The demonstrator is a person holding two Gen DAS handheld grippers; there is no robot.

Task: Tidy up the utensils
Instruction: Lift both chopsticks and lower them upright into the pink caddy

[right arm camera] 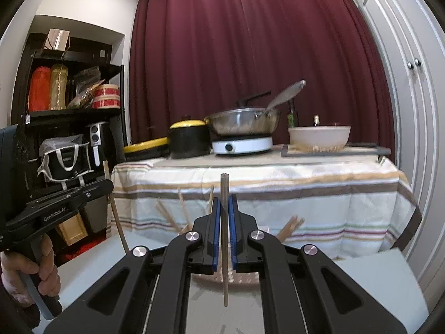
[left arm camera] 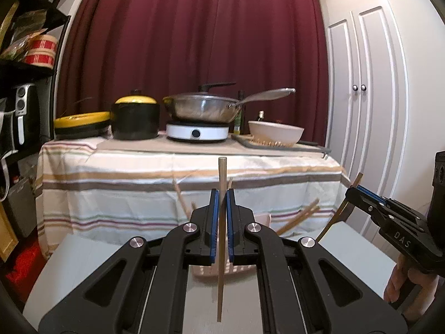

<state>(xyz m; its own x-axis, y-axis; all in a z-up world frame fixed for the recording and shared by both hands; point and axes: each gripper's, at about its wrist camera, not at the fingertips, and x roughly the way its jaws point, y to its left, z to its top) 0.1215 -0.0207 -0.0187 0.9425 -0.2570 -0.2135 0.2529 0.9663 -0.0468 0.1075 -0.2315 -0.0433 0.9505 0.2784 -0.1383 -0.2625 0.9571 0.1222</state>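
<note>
Dark red curtain [left arm camera: 194, 41] across rear wall. White panelled cupboard doors [left arm camera: 370, 83] at right. Black shelving unit [right arm camera: 69, 89] at left. Striped-cloth table [right arm camera: 264, 194] in front of curtain.

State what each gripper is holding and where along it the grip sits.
The left gripper clamps one upright wooden chopstick near its upper end. The right gripper clamps another chopstick, also near its top, the long part hanging below.

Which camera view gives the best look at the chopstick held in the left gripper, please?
The left wrist view: the chopstick stands upright and full-length, clamped in the shut left gripper. The right wrist view shows the same chopstick only from the side, at the frame's left, with its middle hidden behind the gripper.
</note>
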